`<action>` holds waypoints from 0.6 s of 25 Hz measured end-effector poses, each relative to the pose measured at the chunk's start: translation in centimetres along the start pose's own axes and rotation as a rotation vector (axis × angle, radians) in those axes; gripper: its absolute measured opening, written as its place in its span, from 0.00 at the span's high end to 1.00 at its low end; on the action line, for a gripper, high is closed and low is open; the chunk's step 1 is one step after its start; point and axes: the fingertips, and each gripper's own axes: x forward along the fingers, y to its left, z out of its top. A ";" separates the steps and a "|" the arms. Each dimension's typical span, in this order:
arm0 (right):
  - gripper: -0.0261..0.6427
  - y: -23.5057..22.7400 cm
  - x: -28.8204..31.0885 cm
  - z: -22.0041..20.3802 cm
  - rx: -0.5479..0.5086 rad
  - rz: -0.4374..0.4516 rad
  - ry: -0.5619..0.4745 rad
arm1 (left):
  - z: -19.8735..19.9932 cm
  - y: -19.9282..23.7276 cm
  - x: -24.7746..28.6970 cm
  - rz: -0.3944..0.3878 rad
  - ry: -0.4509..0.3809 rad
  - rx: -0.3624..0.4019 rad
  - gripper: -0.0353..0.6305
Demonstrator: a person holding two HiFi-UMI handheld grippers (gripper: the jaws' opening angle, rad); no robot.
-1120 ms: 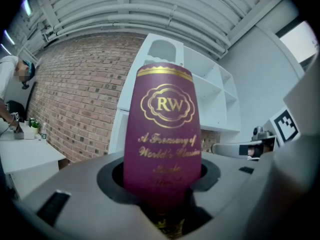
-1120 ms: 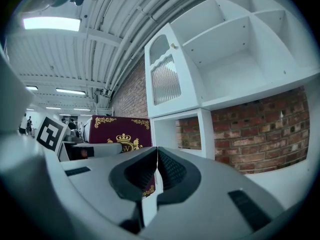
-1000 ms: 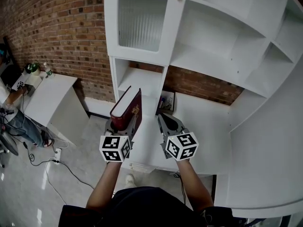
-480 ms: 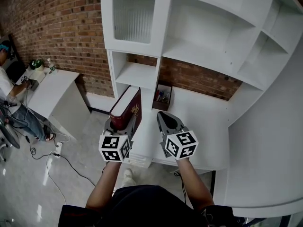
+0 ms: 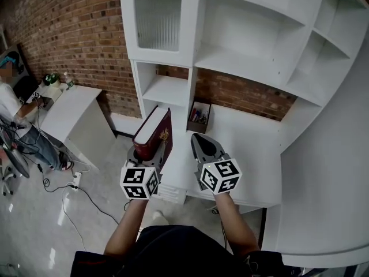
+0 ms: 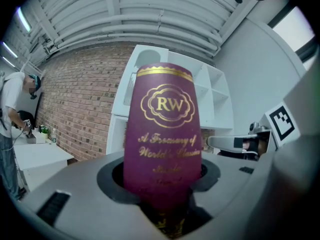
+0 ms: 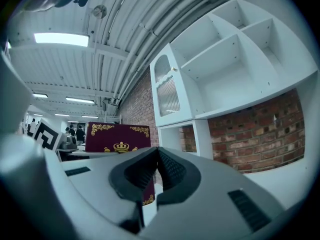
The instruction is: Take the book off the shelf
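A thick maroon book (image 5: 154, 133) with gold lettering stands upright in my left gripper (image 5: 145, 152), spine toward the camera in the left gripper view (image 6: 163, 134). The jaws are shut on the book's lower end. It hangs in the air in front of the white shelf unit (image 5: 173, 91), clear of the shelves. My right gripper (image 5: 206, 148) is beside it on the right, jaws shut with nothing between them; its own view shows the pads touching (image 7: 156, 171) and the book's cover (image 7: 118, 137) to the left.
The white desk surface (image 5: 248, 149) lies under the shelves, with a small box of pens (image 5: 199, 117) at its back left. A brick wall (image 5: 69, 33) runs behind. A person sits at a white table (image 5: 63, 111) at far left; cables trail on the floor (image 5: 63, 195).
The view has pulled back from the shelf unit: the shelves sit higher and farther in the frame. Both grippers and the held book keep their places relative to me.
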 end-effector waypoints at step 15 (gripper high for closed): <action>0.93 1.6 1.6 -0.1 0.001 -0.030 0.003 | 0.8 2.3 -0.9 -0.023 -0.009 -0.018 0.59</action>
